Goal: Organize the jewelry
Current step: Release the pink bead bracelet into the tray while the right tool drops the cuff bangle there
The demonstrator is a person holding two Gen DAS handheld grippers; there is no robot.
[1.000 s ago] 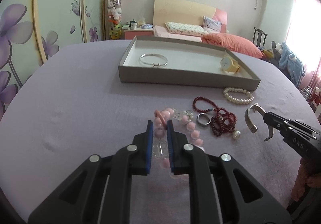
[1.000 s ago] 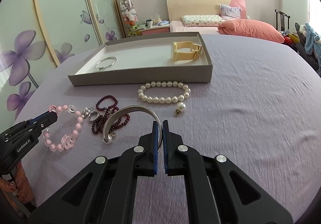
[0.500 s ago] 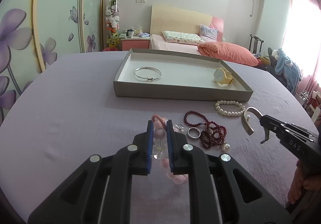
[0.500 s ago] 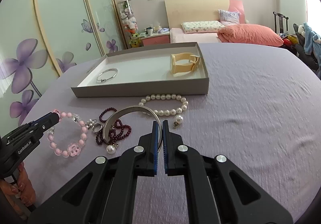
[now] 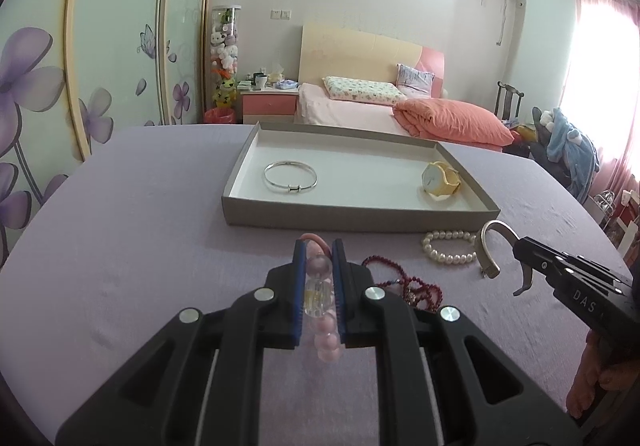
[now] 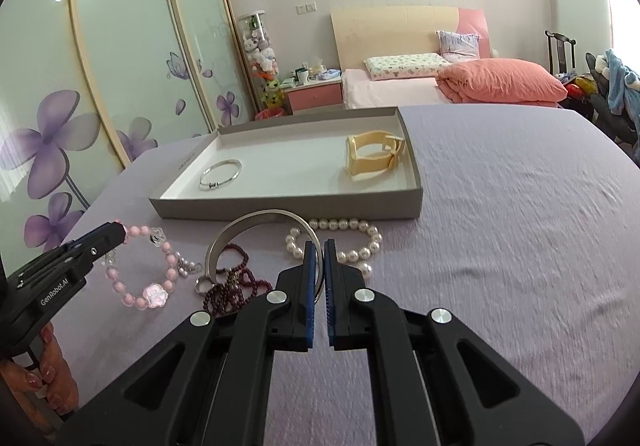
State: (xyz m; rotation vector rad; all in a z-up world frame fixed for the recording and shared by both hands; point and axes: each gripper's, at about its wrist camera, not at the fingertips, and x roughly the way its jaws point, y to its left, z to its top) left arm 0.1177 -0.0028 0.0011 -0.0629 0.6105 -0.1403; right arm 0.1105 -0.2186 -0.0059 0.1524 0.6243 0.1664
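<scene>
**Both grippers hold a bracelet each above the lilac cloth**

The pink bead bracelet (image 5: 320, 288) sits between the blue pads of the left gripper (image 5: 319, 258), low in the centre of the left wrist view: a clear bead and a pale pink one are pinched between the nearly closed fingers, and more pink beads hang below. In the right wrist view the same bracelet dangles as a loop (image 6: 140, 270) from the left gripper's tip (image 6: 116, 234) at the left edge of the frame.

The silver cuff bangle (image 6: 256, 230) arcs up from the right gripper (image 6: 319, 250) at the centre of that view; its band passes between the closed pads, which clamp it. In the left wrist view it hangs at the right edge (image 5: 486, 246).

On the lilac cloth (image 6: 500, 226) beneath lie a pearl bracelet (image 6: 352, 242), a dark red bead strand (image 6: 232, 286) and a small ring (image 6: 202, 286), close together.

Above them in the frame stands the grey tray (image 6: 280, 208), holding a thin silver bangle (image 6: 220, 174) on the left and a yellow watch (image 6: 374, 158) on the right.
</scene>
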